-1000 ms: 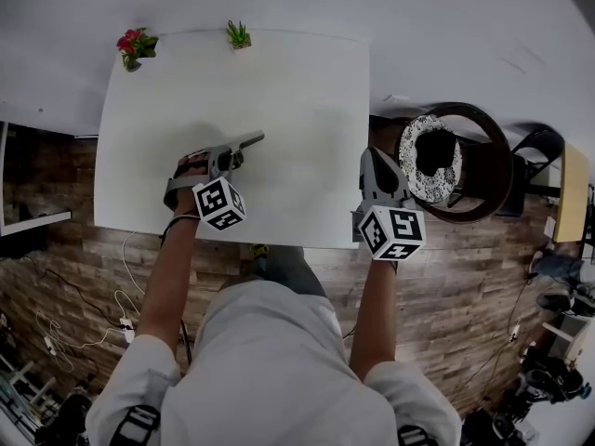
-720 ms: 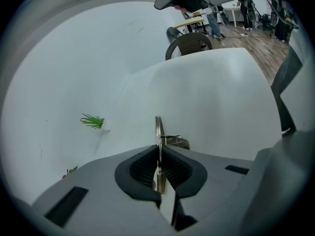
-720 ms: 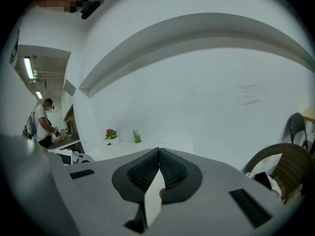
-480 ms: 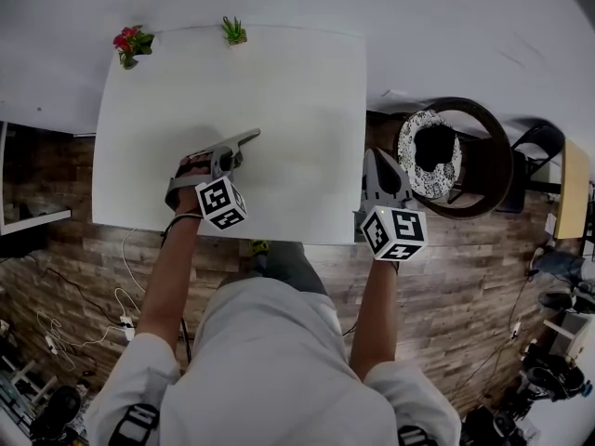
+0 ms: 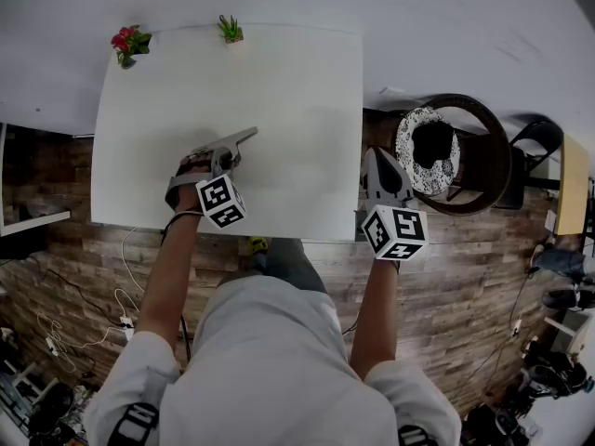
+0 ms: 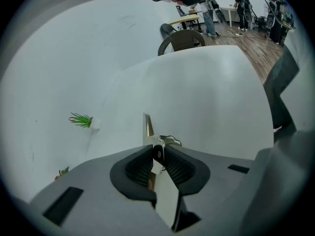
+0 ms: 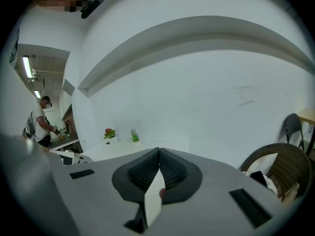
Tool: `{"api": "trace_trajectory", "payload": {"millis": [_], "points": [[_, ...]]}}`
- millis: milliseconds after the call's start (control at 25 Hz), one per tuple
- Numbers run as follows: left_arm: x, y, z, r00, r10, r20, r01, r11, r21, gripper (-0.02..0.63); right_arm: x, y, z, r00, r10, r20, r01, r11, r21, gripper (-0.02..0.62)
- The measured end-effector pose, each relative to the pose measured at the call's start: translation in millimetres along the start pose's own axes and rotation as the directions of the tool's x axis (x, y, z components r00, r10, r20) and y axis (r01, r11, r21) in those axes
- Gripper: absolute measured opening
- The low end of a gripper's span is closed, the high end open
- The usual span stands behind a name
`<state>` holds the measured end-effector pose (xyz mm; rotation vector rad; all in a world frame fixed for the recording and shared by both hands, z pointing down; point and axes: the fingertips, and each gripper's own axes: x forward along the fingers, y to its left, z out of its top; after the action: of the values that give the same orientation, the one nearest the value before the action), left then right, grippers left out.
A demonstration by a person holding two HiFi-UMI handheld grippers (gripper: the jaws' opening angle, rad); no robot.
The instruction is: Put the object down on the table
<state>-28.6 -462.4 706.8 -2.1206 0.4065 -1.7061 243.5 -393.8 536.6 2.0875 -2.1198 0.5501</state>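
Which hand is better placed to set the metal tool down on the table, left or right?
Left. The left gripper has the metal tool between its jaws, which have just been opening, over the table. The right gripper is shut and empty at the table's near edge.

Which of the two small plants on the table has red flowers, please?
The plant at the table's far left corner; the other plant, to its right, shows only green spiky leaves.

— What is the table [image 5: 279, 82] like?
— A smooth, matt white top. The object [image 6: 147, 127] is bright polished metal.
— And the floor [image 5: 465, 277]?
— Dull wood-grain planks. The chair [image 5: 493, 142] looks like dark woven wicker, with a speckled cloth cushion [image 5: 432, 182].
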Motion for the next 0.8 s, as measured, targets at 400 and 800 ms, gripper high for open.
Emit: {"api": "trace_trajectory", "payload": {"millis": [400, 800], "points": [[-3, -5, 2, 0.996, -0.092, 0.0, 0.092, 0.996, 0.004, 0.132, -2, -1, 0, 1.0, 0.0, -0.002, 0.0, 1.0, 0.0, 0.008], [-2, -15, 3, 0.987, -0.157, 0.022, 0.157, 0.987, -0.017, 0.228, -1, 3, 0, 1.0, 0.002, -0.001, -0.002, 1.0, -0.003, 0.008]]}}
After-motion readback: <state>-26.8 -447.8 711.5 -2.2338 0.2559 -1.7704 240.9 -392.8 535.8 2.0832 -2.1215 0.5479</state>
